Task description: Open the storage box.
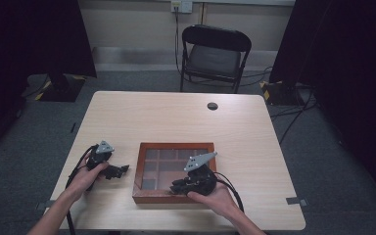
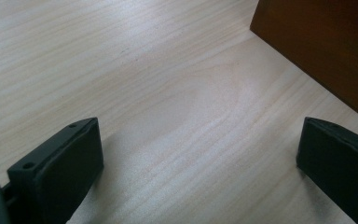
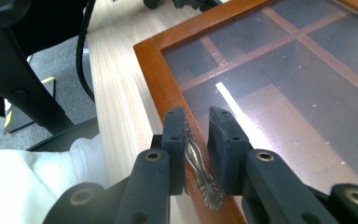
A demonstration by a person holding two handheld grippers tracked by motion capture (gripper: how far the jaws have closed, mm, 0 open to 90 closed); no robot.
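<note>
**A:** Layout?

**B:** Light wood table, with a grommet hole near the far edge. Behind it is a black folding chair. On the near half of the table, roughly centre, sits a flat wooden box with a glass-paned lid; through the glass you can see a grid of dividers.

**A:** Hands?

**B:** The left gripper is on the table just left of the box and points toward it. In its own view the jaws stand wide apart with bare tabletop between them, and the box's side wall is at upper right. It holds nothing.

**A:** Right one?

**B:** The right gripper is over the box's near edge, with the person's hand behind it and the grey plate on top. In the right gripper view the jaws are drawn in close around a small ornate metal handle on the front rail of the lid frame. The left pad looks to be against the handle, and a sliver of gap shows on the right side. I can't tell whether it's a firm pinch.

**A:** Lid state?

**B:** It looks flush with the box, no visible lift. A strip of glare runs across the glass. A white sleeve shows bottom left in that view.
</note>
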